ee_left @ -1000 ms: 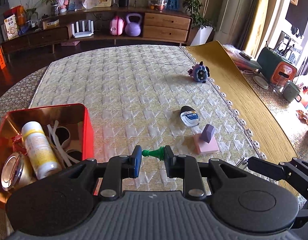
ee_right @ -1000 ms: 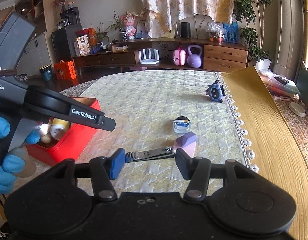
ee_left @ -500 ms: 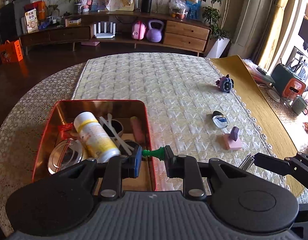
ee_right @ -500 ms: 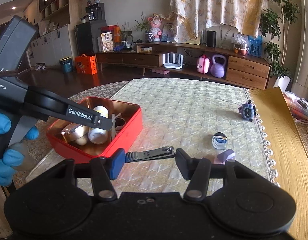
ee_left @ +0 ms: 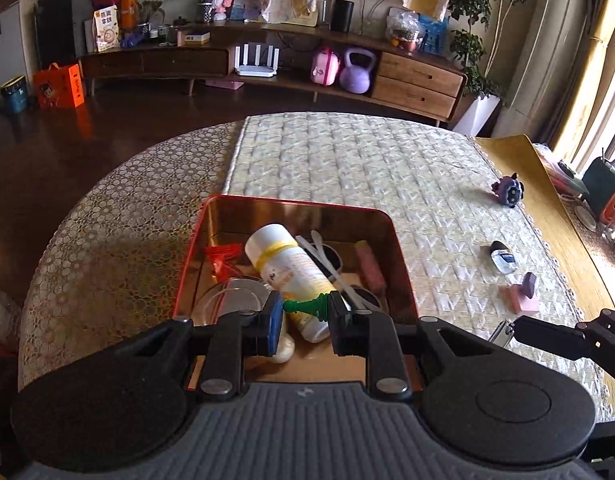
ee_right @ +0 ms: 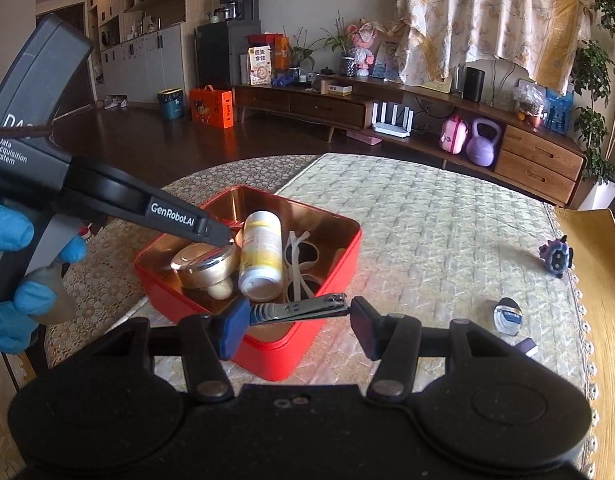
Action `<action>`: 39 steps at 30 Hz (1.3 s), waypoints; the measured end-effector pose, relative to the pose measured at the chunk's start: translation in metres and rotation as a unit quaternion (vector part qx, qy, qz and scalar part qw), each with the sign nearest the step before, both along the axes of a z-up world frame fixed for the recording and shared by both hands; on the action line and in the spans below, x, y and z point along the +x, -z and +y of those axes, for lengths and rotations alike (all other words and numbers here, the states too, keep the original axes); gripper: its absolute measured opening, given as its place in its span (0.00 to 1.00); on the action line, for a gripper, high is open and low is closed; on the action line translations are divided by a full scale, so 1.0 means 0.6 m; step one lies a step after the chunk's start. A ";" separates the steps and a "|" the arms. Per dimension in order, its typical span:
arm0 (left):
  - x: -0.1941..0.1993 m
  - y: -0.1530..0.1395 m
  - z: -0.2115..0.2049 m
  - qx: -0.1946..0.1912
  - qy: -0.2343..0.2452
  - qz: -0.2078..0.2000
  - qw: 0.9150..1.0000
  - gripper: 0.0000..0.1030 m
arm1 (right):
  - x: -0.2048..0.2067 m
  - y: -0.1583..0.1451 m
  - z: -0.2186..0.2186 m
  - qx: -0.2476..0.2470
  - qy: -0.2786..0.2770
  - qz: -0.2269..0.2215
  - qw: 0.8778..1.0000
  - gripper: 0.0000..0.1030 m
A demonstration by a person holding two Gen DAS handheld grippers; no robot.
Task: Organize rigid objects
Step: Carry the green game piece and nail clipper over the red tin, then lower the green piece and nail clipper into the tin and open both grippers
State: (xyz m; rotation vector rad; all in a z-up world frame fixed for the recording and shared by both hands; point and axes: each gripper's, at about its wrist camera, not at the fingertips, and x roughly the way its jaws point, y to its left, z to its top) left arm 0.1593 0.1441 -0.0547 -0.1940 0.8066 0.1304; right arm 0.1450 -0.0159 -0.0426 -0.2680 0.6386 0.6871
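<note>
A left claw (ee_left: 306, 312) hangs over the near end of a red tin (ee_left: 291, 202) on a cloth-covered desk (ee_left: 347, 160), its pads pinched onto a small green piece (ee_left: 307, 305) held crosswise between them. In the right wrist view the left tool slants down from the upper left, gripped by a blue-gloved hand (ee_right: 15, 276), its tip over the tin's left side. The right claw (ee_right: 293, 322) sits low at the tin's near right corner, jaws set wide, a nail clipper (ee_right: 303, 307) lying lengthwise between them; its left end meets the blue pad, and a sliver of a gap seems to show at the right pad. Inside the tin lie a white bottle (ee_left: 291, 268) with a yellow band, a round gold-lidded jar (ee_right: 205, 266), white-framed glasses (ee_right: 301, 258) and a pink stick (ee_left: 369, 270). Out on the cloth to the right rest a purple toy (ee_left: 507, 192), a small clear case (ee_left: 502, 258) and a pink block (ee_left: 521, 300) with a purple piece on top, all well apart from the tin.
</note>
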 end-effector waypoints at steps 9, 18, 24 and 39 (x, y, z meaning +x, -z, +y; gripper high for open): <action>0.025 0.032 0.051 0.012 -0.030 0.016 0.999 0.23 | 0.029 0.021 0.068 -0.018 -0.027 0.024 0.999 0.53; 0.080 0.047 0.067 0.037 -0.039 0.019 0.998 0.23 | 0.076 0.050 0.106 -0.029 -0.032 0.076 0.996 0.53; 0.119 0.068 0.077 0.048 -0.047 0.036 0.997 0.23 | 0.084 0.070 0.111 -0.036 -0.029 0.095 0.994 0.53; 0.145 0.098 0.069 0.058 -0.045 0.054 0.996 0.23 | 0.088 0.079 0.116 -0.036 -0.025 0.099 0.994 0.50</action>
